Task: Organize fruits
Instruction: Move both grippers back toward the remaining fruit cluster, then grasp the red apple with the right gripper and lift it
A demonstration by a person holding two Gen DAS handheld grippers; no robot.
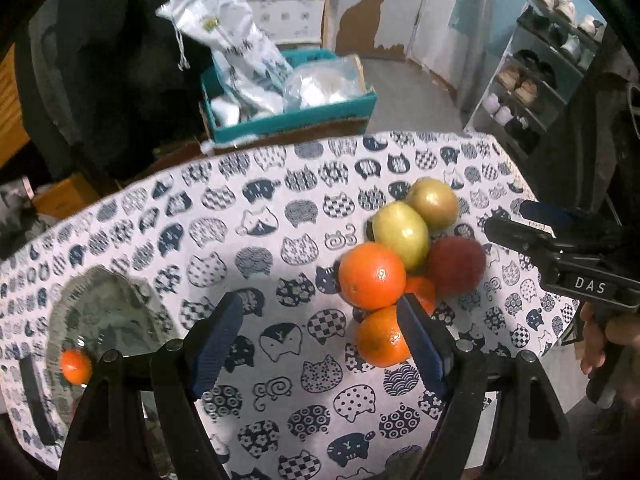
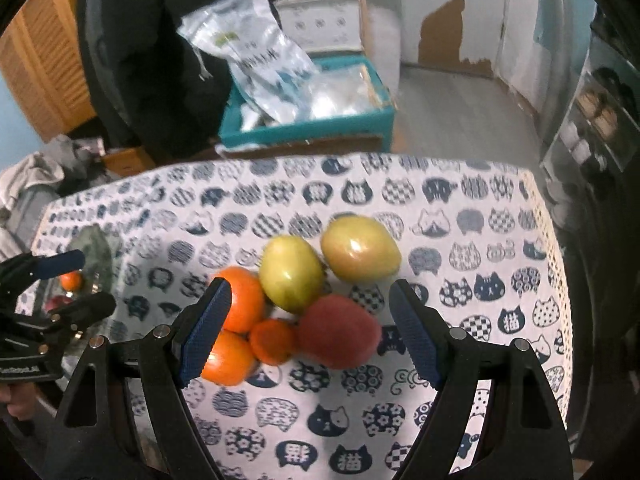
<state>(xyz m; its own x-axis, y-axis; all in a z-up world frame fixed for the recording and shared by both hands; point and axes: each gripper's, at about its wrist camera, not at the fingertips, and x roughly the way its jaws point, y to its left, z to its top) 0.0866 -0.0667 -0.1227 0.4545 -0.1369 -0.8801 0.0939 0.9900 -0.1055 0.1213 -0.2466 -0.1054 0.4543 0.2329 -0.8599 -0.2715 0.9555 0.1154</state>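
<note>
right gripper [image 2: 310, 330] open, glossy clustered fruits [image 2: 296, 300]

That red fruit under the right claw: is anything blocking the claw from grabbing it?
Nothing covers the red fruit; the open right gripper hangs above it. But a green fruit and a small orange crowd its left side.
</note>
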